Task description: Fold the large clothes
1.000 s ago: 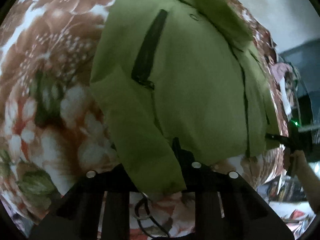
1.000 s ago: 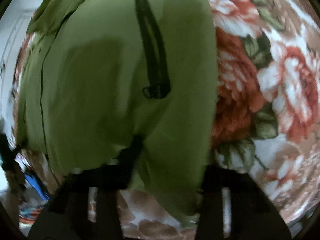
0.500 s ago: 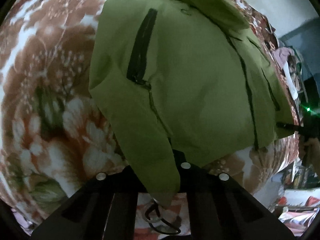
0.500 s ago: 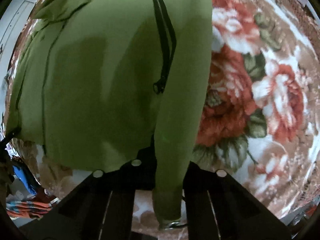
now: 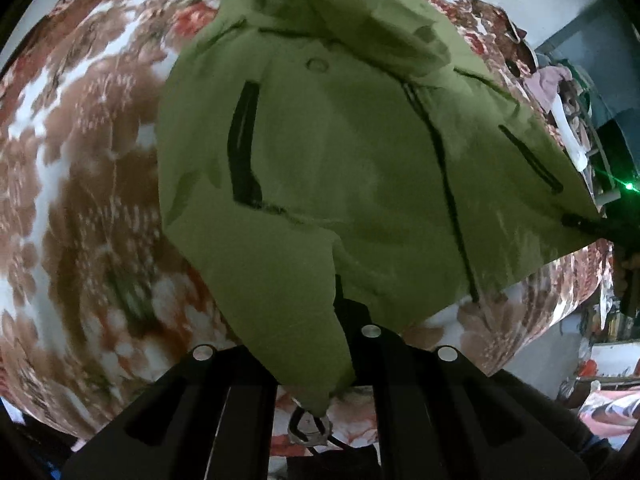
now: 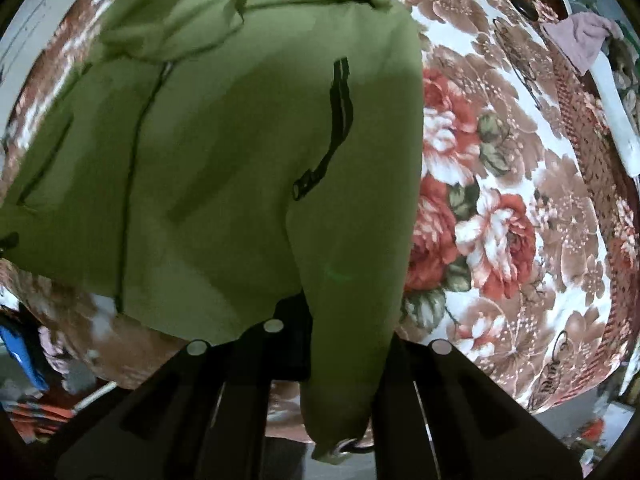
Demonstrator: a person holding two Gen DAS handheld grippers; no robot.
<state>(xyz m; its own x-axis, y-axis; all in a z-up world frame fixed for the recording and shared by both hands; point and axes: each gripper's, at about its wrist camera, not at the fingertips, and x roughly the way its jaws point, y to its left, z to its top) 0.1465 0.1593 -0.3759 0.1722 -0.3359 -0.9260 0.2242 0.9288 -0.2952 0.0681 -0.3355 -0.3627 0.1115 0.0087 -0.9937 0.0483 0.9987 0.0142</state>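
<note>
One olive-green zip-front jacket of smooth, stiff-looking fabric [image 5: 352, 168] lies front-up on the bed, its body spread wide and its lower corners pulled up off the cover. A black centre zip [image 5: 448, 200] runs down the front, with a slanted black-edged pocket opening on each side, and a small round snap [image 5: 318, 65] sits near the collar. The hood or collar is bunched in loose folds at the far end. In the right wrist view the pocket zip [image 6: 340, 120] ends in a dangling black pull tab, and a sleeve or side panel hangs down in a long tube toward the camera.

Each lower corner of the jacket is pinched: the left tool [image 5: 340, 320] has its jaws shut on the hem, with green cloth draping over and between the black fingers, and the right tool [image 6: 316, 320] is likewise clamped on the opposite hem.

Beneath the garment is a floral bed cover with red, pink and brown roses on white [image 6: 500, 220]. A pink cloth [image 6: 580, 36] lies near the far edge, and cluttered, colourful items show on the floor beyond.
</note>
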